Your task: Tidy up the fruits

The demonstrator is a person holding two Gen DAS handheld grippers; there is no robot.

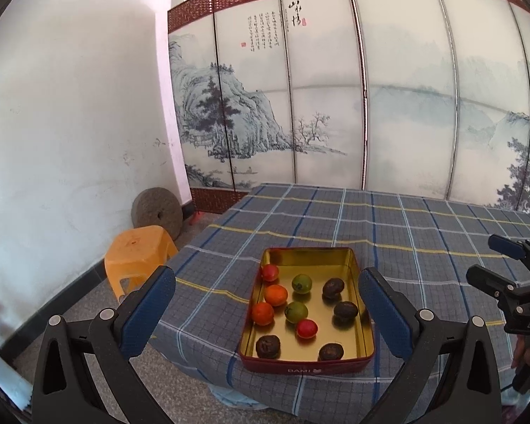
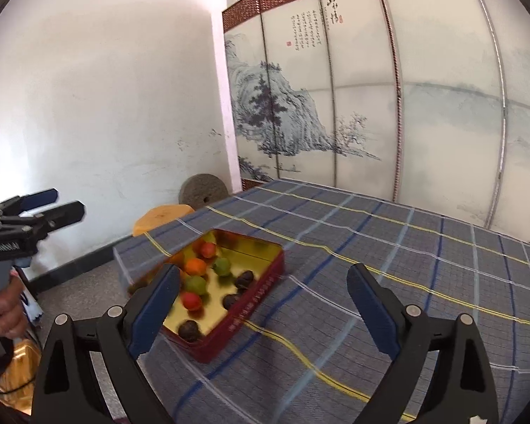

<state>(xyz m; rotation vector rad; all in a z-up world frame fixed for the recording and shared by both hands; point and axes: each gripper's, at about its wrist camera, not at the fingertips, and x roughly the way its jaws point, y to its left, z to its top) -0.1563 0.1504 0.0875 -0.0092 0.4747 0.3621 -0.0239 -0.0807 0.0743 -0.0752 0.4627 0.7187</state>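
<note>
A red tin with a gold inside [image 1: 353, 272] [image 2: 265, 291] lies on the checked tablecloth near the table's left corner. In it are two orange fruits [image 1: 275, 295], two green ones [image 1: 301, 283], two red ones [image 1: 306, 328] and several dark brown ones [image 1: 345, 311]. My left gripper [image 1: 266, 304] is open, its blue pads on either side of the tin and short of it, nothing between them. My right gripper [image 2: 263, 305] is open too, hanging in front of the tin's right side; it also shows at the right edge of the left wrist view [image 1: 494, 265].
The table [image 1: 424, 233] carries a blue-grey checked cloth. An orange plastic stool [image 1: 137, 254] and a round millstone [image 1: 155, 212] stand by the white wall on the left. A painted folding screen [image 1: 335, 106] closes the back. A hand [image 2: 7, 311] holds the left gripper's handle.
</note>
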